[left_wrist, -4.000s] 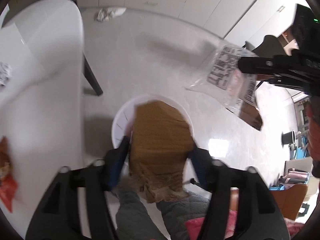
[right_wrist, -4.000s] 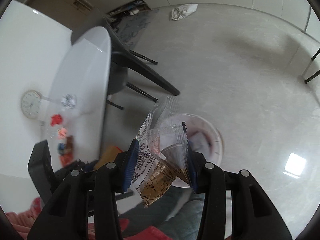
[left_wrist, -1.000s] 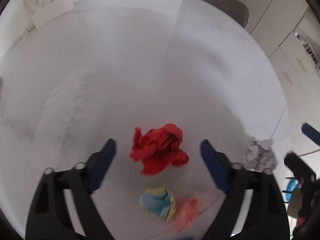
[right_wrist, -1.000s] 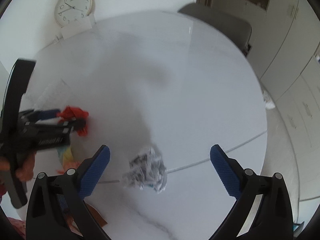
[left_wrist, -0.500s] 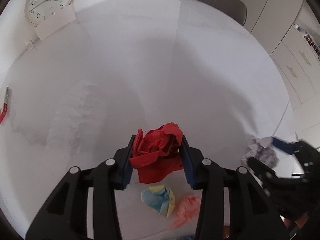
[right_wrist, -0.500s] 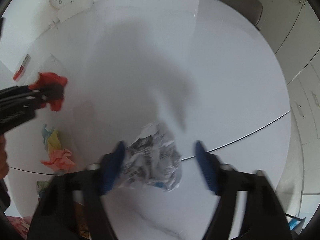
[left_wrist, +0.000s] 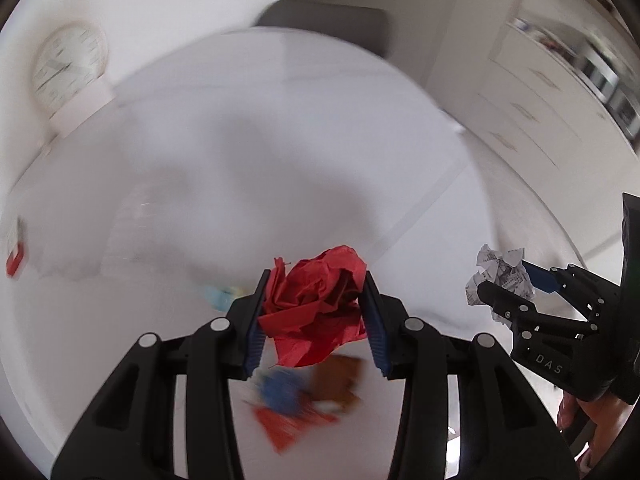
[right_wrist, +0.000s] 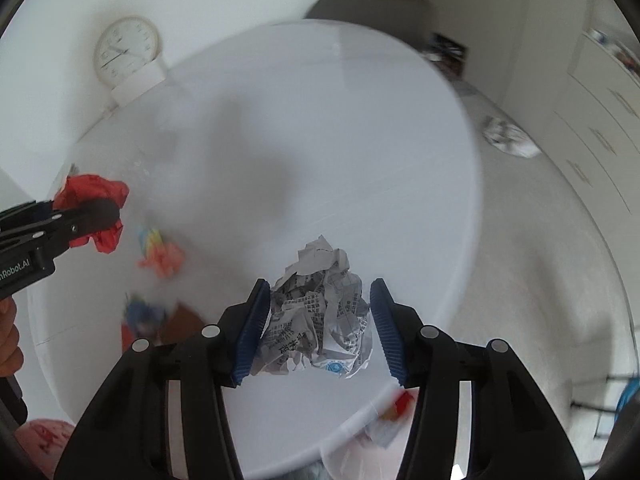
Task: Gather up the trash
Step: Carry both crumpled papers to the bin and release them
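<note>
My left gripper [left_wrist: 314, 316] is shut on a crumpled red paper ball [left_wrist: 316, 300] and holds it above the white round table [left_wrist: 240, 160]. My right gripper [right_wrist: 318, 326] is shut on a crumpled printed white paper ball [right_wrist: 318, 320], also lifted above the table [right_wrist: 320, 120]. In the left wrist view the right gripper [left_wrist: 516, 284] shows at the right with its paper [left_wrist: 500, 276]. In the right wrist view the left gripper [right_wrist: 86, 208] shows at the left with the red ball [right_wrist: 94, 192].
More scraps lie on the table: pink and yellow-blue paper [right_wrist: 160, 252], a blue ball [right_wrist: 142, 314], brown and red wrappers [left_wrist: 320, 396]. A clock [right_wrist: 126, 52] stands at the back. A grey chair [left_wrist: 324, 24] is beyond. Crumpled paper [right_wrist: 508, 140] lies on the floor.
Both grippers have closed on their paper balls and lifted them off the table. Four seconds ago both held wrappers over a white bin on the floor.
</note>
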